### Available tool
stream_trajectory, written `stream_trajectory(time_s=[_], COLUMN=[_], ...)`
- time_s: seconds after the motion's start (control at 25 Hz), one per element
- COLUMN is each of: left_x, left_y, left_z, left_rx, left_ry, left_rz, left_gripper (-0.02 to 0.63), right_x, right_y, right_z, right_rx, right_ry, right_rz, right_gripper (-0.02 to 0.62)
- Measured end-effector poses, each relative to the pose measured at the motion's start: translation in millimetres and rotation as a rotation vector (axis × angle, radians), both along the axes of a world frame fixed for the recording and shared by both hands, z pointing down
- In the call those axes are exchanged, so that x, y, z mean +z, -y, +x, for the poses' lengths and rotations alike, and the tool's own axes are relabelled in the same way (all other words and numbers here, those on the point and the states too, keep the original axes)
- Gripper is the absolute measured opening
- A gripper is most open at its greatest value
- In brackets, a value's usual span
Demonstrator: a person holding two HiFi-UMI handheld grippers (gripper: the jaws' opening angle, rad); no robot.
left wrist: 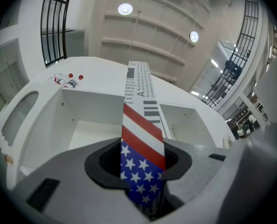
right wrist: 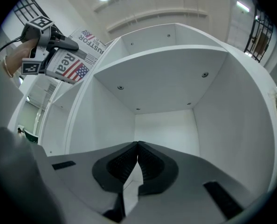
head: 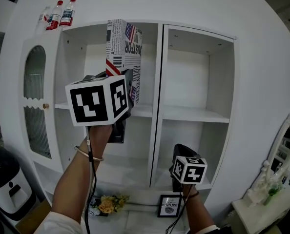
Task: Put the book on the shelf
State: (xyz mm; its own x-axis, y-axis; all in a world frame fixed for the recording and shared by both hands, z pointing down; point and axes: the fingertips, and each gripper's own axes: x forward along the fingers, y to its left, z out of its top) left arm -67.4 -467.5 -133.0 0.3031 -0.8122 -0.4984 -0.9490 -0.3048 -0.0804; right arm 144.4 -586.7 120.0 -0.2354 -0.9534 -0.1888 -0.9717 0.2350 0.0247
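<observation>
The book (head: 124,48), printed with newsprint and a stars-and-stripes flag, stands upright in front of the upper middle compartment of the white shelf cabinet (head: 196,113). My left gripper (head: 125,89) is shut on its lower end. In the left gripper view the book (left wrist: 143,139) rises from between the jaws of the left gripper (left wrist: 143,160) toward the cabinet's top. My right gripper (head: 181,152) hangs lower, before the lower right compartment, shut with nothing in it. In the right gripper view the jaw tips of the right gripper (right wrist: 137,146) meet, and the book (right wrist: 75,59) shows at upper left.
Two red-capped bottles (head: 62,13) stand on the cabinet's top left. An arched glass door (head: 35,101) closes the left section. Flowers (head: 107,204) and a small framed picture (head: 169,204) sit at the bottom. A white dresser with a mirror (head: 277,179) stands at the right.
</observation>
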Motion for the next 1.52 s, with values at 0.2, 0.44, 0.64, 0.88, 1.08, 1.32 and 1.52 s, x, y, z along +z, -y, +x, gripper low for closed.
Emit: stream_trajectory(time_s=[0.2, 0.44, 0.64, 0.88, 1.08, 1.32, 1.52], left_x=[-2.4, 0.2, -3.6, -10.5, -12.0, -6.5, -2.6], left_y=[22.6, 48.2, 64.8, 85.6, 102.6, 121.2, 135.5], left_z=[-0.9, 2.1, 4.4, 6.6, 10.0, 14.4, 13.4], left_rx=[-0.018, -0.026, -0.054, -0.039, -0.05, -0.052, -0.063], left_ry=[-0.001, 0.014, 0.03, 0.005, -0.002, 0.005, 0.001], left_rz=[-0.028, -0.054, -0.068, -0.103, -0.133, -0.165, -0.191], left_gripper=[0.16, 0.16, 0.16, 0.16, 0.16, 0.16, 0.16], right_x=[-0.8, 7.1, 16.6, 17.0, 16.5, 19.4, 25.9], right_y=[8.1, 19.8, 29.7, 37.9, 43.2, 47.6, 51.7], right_z=[0.7, 4.3, 7.1, 7.7, 8.9, 10.6, 13.0], right_rx=[0.0, 0.0, -0.001, -0.002, -0.005, -0.005, -0.006], right_ry=[-0.002, 0.008, 0.017, 0.017, 0.019, 0.023, 0.034], right_rz=[-0.007, -0.027, -0.049, -0.05, -0.047, -0.047, -0.059], right_gripper=[0.021, 0.021, 0.021, 0.021, 0.021, 0.021, 0.021])
